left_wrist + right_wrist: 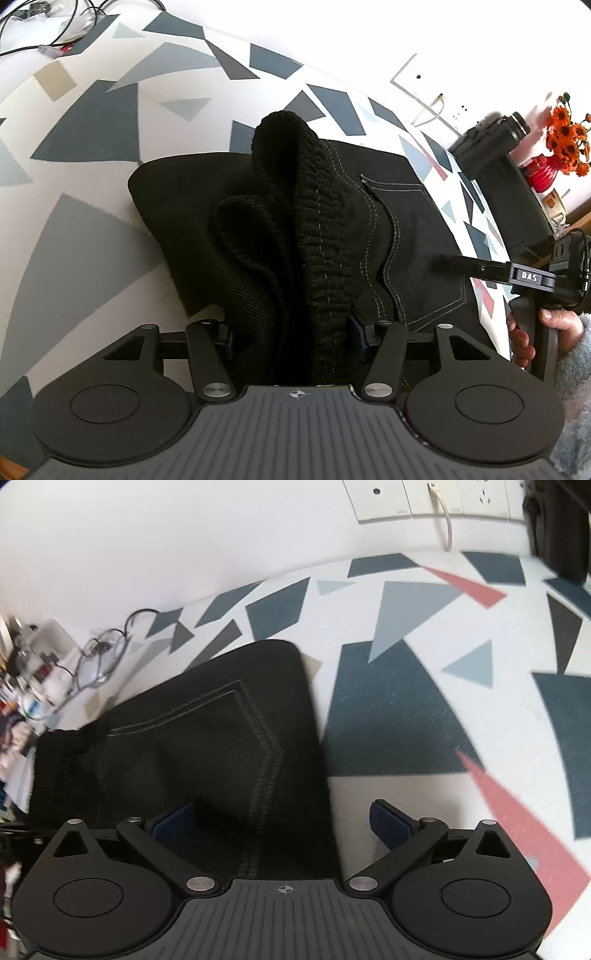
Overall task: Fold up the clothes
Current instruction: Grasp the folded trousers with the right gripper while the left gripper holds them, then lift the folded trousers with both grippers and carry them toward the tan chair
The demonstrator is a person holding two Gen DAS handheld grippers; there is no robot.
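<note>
Black jeans (413,236) lie folded on a tablecloth (88,177) patterned with grey triangles | left gripper (291,332) clamps the bunched ribbed waistband (317,229), lifted at the near edge | right gripper (280,819) hangs wide open over the jeans' right edge, holding nothing | orange flowers (567,136) far right

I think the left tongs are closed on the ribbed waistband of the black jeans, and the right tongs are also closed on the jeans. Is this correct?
Not fully. The left tongs are indeed closed on the ribbed waistband of the black jeans. But the right tongs stand wide open: in the right wrist view their blue pads are far apart and grip nothing, with the jeans' edge lying between them.
</note>
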